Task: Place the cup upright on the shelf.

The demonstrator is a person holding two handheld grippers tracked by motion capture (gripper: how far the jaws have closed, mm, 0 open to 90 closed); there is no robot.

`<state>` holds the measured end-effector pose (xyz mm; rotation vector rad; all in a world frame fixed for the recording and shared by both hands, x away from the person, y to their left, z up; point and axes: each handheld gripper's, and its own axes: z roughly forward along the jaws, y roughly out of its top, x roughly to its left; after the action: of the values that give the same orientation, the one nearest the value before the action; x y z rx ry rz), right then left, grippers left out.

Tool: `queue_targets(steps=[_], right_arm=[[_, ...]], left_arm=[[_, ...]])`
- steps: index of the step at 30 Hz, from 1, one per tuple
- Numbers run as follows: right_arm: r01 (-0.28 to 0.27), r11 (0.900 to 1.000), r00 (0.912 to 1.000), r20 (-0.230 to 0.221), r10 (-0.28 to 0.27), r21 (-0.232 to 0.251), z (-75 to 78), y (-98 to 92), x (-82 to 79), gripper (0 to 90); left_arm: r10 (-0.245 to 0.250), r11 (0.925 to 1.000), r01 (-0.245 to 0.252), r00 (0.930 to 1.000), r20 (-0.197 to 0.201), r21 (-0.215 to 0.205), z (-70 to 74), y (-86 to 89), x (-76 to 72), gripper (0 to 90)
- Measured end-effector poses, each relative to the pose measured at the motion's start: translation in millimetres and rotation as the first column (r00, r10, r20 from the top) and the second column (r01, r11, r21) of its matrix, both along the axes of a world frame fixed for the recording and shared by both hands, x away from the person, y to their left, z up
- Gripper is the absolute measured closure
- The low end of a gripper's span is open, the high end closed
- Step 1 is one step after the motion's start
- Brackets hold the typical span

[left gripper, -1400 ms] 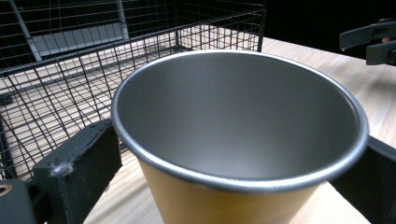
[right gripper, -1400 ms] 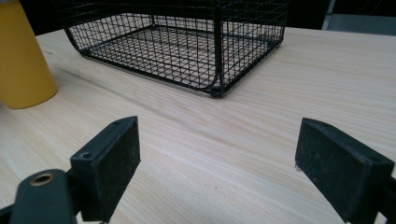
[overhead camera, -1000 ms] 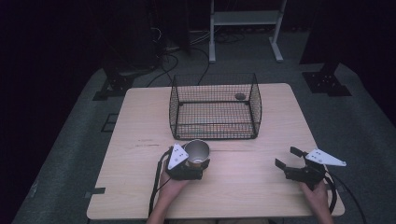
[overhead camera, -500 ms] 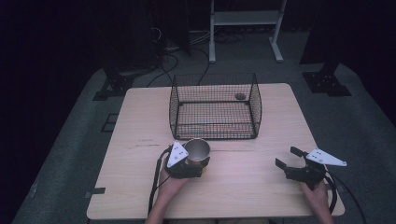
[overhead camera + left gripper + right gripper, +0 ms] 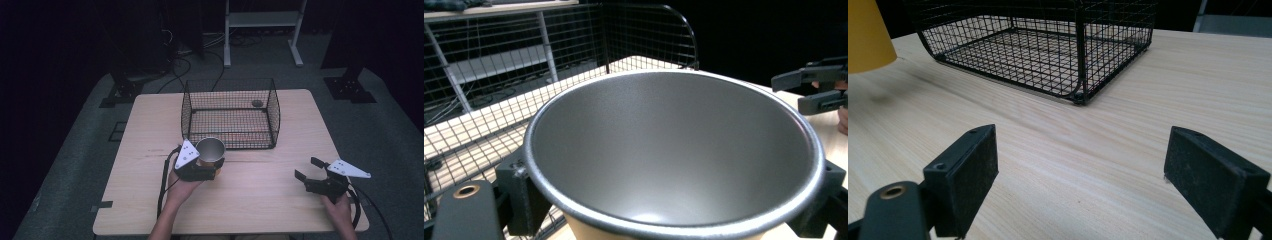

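My left gripper [image 5: 207, 167] has the cup [image 5: 210, 150] clamped between its jaws, one black pad on each side just under the rim, and I hold it upright, mouth up, right in front of the wire basket [image 5: 230, 112]. From the left gripper view the cup [image 5: 674, 155] looms large: grey inside, a rolled metal rim, a yellowish outer wall below it, and the basket's mesh [image 5: 499, 75] rising close behind. Whether the cup's base touches the table [image 5: 150, 130] I cannot tell. Over on the other side, my right gripper [image 5: 311, 169] sits low near the table's right front corner, well apart from the cup, jaws spread wide with nothing between them. Its own view shows bare wood between the two pads [image 5: 963, 170], the basket [image 5: 1048, 45] ahead, and the yellow side of the cup [image 5: 868, 35] at the far left edge.
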<state>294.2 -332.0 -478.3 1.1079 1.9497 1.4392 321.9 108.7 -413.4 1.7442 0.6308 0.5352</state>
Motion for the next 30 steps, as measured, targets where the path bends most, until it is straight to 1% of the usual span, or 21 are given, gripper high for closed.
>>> queue_targets(steps=[3,5,7,8,9,12,13,14,15,16,18,19,21,22,23,24,29,30], right_arm=[[0.0,1.0,1.0,-0.002,0.0,0.0,0.0,-0.1,0.1,13.0],[-0.001,1.0,1.0,-0.001,0.001,-0.002,0.0,0.1,0.0,13.0],[-0.002,1.0,1.0,-0.001,0.002,-0.003,0.0,0.3,0.0,13.0],[-0.002,1.0,1.0,-0.002,0.002,-0.003,0.0,0.3,-0.1,13.0],[-0.002,1.0,1.0,-0.001,0.001,-0.003,0.0,0.4,-0.1,13.0],[-0.002,1.0,1.0,-0.003,0.002,-0.003,0.1,0.6,-0.2,13.0],[-0.003,1.0,1.0,-0.002,0.003,-0.004,0.1,0.5,-0.1,13.0],[-0.003,1.0,1.0,-0.002,0.003,-0.004,0.1,0.5,-0.1,13.0],[-0.003,1.0,1.0,0.0,0.003,-0.005,0.1,0.8,-0.1,13.0],[-0.003,1.0,1.0,0.0,0.003,-0.005,0.1,0.8,-0.1,13.0],[-0.004,1.0,1.0,0.001,0.004,-0.008,0.0,0.9,-0.1,13.0],[-0.004,1.0,1.0,-0.001,0.004,-0.008,0.1,1.1,-0.2,13.0],[-0.004,1.0,1.0,-0.001,0.004,-0.009,0.1,1.2,-0.2,13.0],[-0.004,1.0,1.0,-0.001,0.004,-0.009,0.1,1.2,-0.2,13.0],[-0.004,1.0,1.0,-0.001,0.004,-0.009,0.1,1.3,-0.2,13.0],[-0.004,1.0,1.0,-0.001,0.004,-0.009,0.1,1.3,-0.2,13.0],[-0.005,1.0,1.0,-0.004,0.005,-0.009,0.1,1.4,0.0,13.0],[-0.005,1.0,1.0,-0.004,0.005,-0.009,0.1,1.4,0.0,13.0]], left_arm=[[-0.011,0.9999,0.011,0.9999,0.004,0.009,6.8,-1.7,3.9,12.8],[-0.013,0.9999,0.013,0.9999,0.003,0.011,8.4,-2.0,5.2,12.8],[-0.028,0.9996,0.028,0.9996,-0.002,0.007,13.4,-4.1,8.7,12.8],[-0.028,0.9996,0.028,0.9996,-0.002,0.007,13.4,-4.1,8.7,12.8],[-0.037,0.9993,0.037,0.9993,0.0,0.003,17.5,-5.6,10.8,12.8],[-0.051,0.9987,0.051,0.9987,0.0,0.0,24.4,-7.6,15.2,12.8],[-0.054,0.9985,0.054,0.9985,-0.001,-0.007,26.6,-8.2,16.8,12.8],[-0.054,0.9985,0.054,0.9985,-0.001,-0.007,26.6,-8.2,16.8,12.8],[-0.065,0.9978,0.065,0.9979,-0.004,-0.01,31.4,-9.5,20.3,12.8],[-0.065,0.9978,0.065,0.9979,-0.004,-0.01,31.4,-9.5,20.3,12.8],[-0.074,0.9972,0.074,0.9972,-0.007,-0.012,36.2,-11.2,23.4,12.8],[-0.082,0.9966,0.082,0.9966,-0.004,-0.004,41.2,-12.4,26.9,12.8],[-0.09,0.9959,0.09,0.9959,0.0,0.001,46.1,-13.4,29.8,12.8],[-0.09,0.9959,0.09,0.9959,0.0,0.001,46.1,-13.4,29.8,12.7],[-0.098,0.9952,0.098,0.9952,0.0,-0.001,50.6,-13.9,33.0,12.8],[-0.098,0.9952,0.098,0.9952,0.0,-0.001,50.6,-13.9,33.0,12.8],[-0.107,0.9942,0.107,0.9943,-0.001,-0.01,63.2,-13.6,42.6,12.8],[-0.107,0.9942,0.107,0.9943,-0.001,-0.01,63.2,-13.6,42.6,12.7]])
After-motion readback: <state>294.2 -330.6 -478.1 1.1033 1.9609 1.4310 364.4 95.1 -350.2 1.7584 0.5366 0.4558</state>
